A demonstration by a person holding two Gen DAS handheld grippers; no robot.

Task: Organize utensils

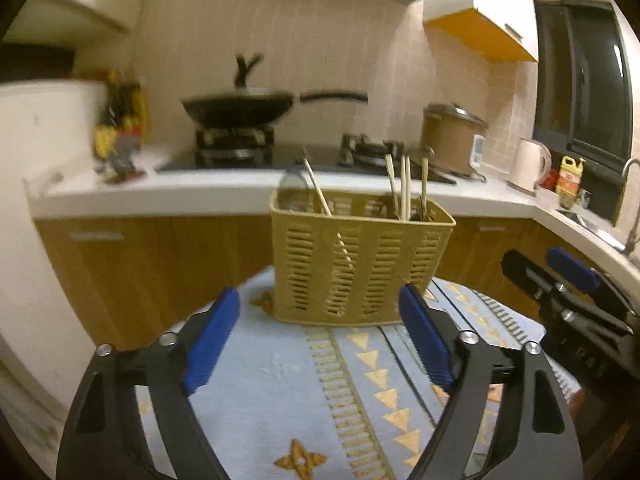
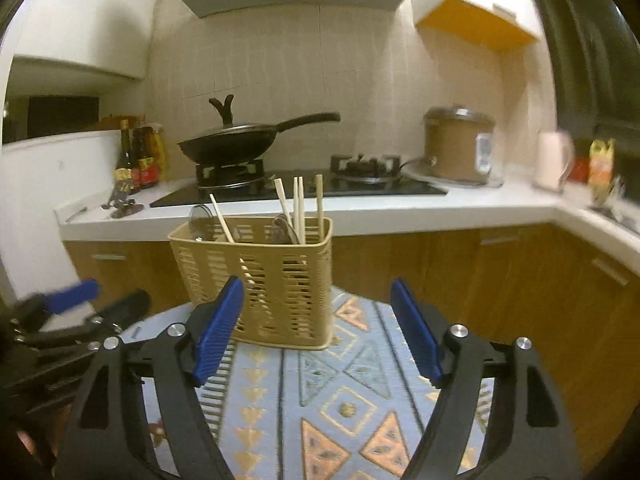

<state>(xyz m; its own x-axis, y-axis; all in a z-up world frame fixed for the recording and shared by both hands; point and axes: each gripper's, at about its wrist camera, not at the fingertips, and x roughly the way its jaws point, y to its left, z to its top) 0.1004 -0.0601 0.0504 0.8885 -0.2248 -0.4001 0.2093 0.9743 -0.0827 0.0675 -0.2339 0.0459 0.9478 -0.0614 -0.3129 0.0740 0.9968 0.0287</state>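
Note:
A tan slotted utensil basket (image 1: 356,260) stands upright on a table with a blue patterned cloth (image 1: 280,368); it also shows in the right wrist view (image 2: 276,284). Wooden chopsticks (image 1: 406,186) (image 2: 298,208) and spoons (image 2: 286,228) stand in it. My left gripper (image 1: 320,316) is open and empty, just in front of the basket. My right gripper (image 2: 318,308) is open and empty, its left finger in front of the basket's lower part. Each gripper shows at the edge of the other's view: the right gripper in the left wrist view (image 1: 560,276), the left gripper in the right wrist view (image 2: 80,304).
Behind the table runs a white kitchen counter (image 2: 360,212) with wooden cabinets. On it are a gas hob with a black wok (image 2: 236,144), a rice cooker (image 2: 460,148), sauce bottles (image 2: 138,160), a white kettle (image 2: 554,160) and a sink at the far right (image 1: 600,232).

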